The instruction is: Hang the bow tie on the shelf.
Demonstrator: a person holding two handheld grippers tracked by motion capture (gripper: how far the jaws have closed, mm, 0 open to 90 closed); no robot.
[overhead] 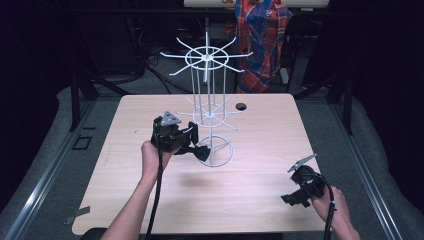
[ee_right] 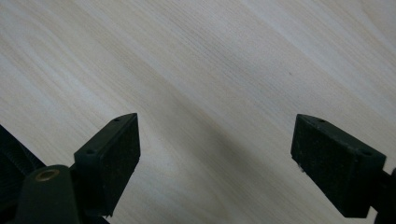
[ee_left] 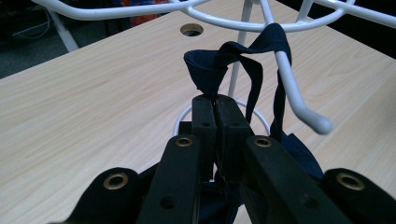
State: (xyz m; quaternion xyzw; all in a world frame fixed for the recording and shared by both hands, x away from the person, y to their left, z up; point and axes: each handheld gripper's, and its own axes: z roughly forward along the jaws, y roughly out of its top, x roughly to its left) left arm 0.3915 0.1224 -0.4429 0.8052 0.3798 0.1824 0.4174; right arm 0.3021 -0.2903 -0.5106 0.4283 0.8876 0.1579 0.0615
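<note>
Landmark: white wire rack (overhead: pixel 209 107) with spoked hook rings, standing on light wood tabletop (overhead: pixel 250 165) toward far centre. Left tool (ee_left: pixel 215 100) just beside rack base, jaws pressed together on dark navy cloth bow tie (ee_left: pixel 208 70). Bow tie strap looped over white hook of rack's lower ring. Right tool (ee_right: pixel 215 154) well apart from rack, near tabletop's near right corner, jaws spread wide, empty, above bare wood.
</note>
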